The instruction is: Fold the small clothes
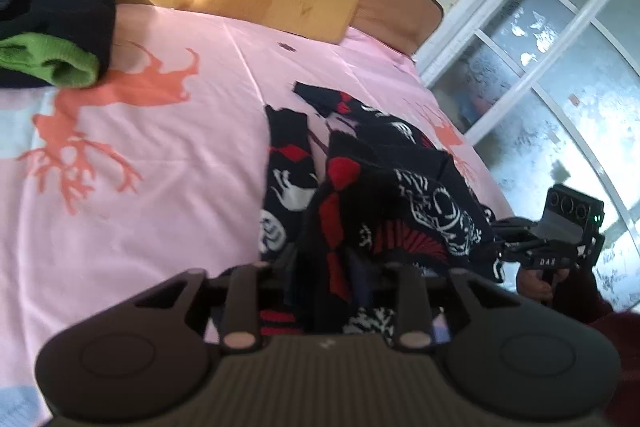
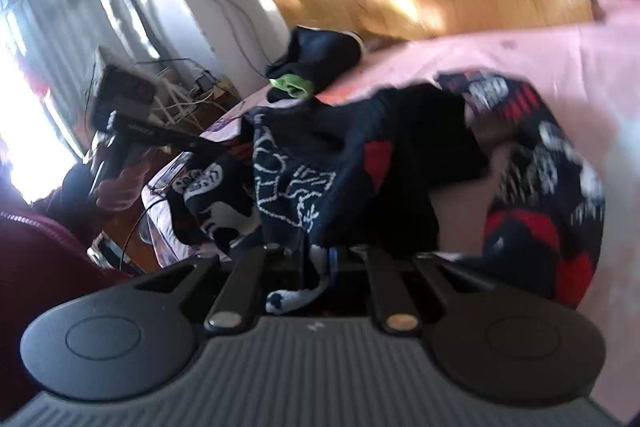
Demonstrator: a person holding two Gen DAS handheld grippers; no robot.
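Closest to me, my left gripper (image 1: 324,267) is clamped on a bunched edge of the patterned garment (image 1: 384,187) and my right gripper (image 2: 316,259) is pinched nearly shut on another edge of it, so the black, red and white knit hangs rumpled between them over the pink bedsheet (image 1: 160,187) — I'd judge the fold barely started, with spreading and folding all left. Farther off lies the dark garment with a green cuff (image 1: 60,39); only the left view shows the frosted glass door (image 1: 560,47), only the right the cables by the wall (image 2: 180,95).
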